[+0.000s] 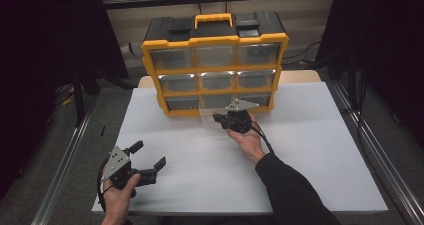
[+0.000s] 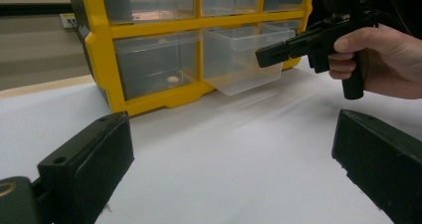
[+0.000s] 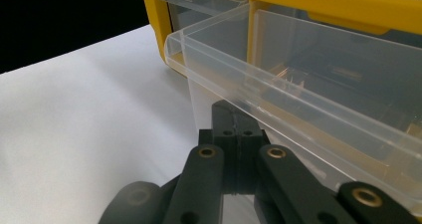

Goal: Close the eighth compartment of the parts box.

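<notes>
right tongs (image 3: 238, 134) pinching the front lip of the clear plastic drawer (image 2: 244, 59), probably to slide it; left tongs (image 1: 148, 160) spread, idle on the white tabletop (image 1: 200, 150)

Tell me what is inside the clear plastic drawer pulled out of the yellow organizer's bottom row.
The clear plastic drawer looks empty through its walls in the left gripper view. The shut right gripper at its front covers a small part, and its rear floor blurs behind reflections.

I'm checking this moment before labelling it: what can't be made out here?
- Drawer contents: right gripper view, blurred by glare on the clear plastic.
- Right hand-held gripper tips: high view, too small and dark.
- Small item in the bottom-left drawer: left gripper view, too small to identify.
</notes>
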Motion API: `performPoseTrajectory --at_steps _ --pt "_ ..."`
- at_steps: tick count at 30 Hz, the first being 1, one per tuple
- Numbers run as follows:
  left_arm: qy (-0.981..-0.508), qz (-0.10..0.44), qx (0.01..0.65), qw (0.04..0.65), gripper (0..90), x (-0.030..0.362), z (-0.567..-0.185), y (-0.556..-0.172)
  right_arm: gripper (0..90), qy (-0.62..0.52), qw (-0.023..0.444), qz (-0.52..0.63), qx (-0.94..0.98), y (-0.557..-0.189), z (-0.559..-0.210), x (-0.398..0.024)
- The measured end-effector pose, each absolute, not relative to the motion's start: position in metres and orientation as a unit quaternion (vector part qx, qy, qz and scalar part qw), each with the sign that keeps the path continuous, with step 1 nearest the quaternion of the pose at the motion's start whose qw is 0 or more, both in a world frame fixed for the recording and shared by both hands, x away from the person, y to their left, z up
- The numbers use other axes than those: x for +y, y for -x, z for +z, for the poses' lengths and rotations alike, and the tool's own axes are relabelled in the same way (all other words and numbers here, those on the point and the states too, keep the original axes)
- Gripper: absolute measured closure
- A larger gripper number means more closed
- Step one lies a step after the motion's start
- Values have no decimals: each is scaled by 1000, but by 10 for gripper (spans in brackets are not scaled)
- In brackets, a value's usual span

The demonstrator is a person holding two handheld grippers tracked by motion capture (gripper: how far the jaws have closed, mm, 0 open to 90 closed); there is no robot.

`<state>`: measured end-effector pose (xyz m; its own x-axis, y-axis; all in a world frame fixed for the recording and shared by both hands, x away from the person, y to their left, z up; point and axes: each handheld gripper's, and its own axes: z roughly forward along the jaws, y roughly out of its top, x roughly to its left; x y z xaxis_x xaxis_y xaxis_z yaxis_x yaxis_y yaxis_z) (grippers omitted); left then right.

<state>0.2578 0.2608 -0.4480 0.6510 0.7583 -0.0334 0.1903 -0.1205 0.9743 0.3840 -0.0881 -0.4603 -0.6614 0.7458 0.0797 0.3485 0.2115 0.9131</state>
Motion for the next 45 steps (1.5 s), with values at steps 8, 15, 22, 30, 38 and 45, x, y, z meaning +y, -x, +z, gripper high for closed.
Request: performPoseTrajectory --at_steps 8,15,22,30,38,45 --pt "-707 250 334 571 26 261 -448 -258 900 -366 195 512 752 -387 -460 -88" --pt "-706 248 336 572 26 261 -448 -258 900 -369 194 514 749 -390 -460 -87" --pt "-705 248 336 572 26 261 -448 -258 900 -369 197 512 750 -391 -460 -87" --pt "-706 249 335 572 26 261 -448 -257 900 -369 198 513 749 -395 -460 -86" --pt "-706 248 335 572 26 261 -448 -257 900 -372 198 511 749 -397 -460 -85" --pt "-706 249 335 572 26 261 -448 -258 900 -373 200 510 749 -398 -460 -85"
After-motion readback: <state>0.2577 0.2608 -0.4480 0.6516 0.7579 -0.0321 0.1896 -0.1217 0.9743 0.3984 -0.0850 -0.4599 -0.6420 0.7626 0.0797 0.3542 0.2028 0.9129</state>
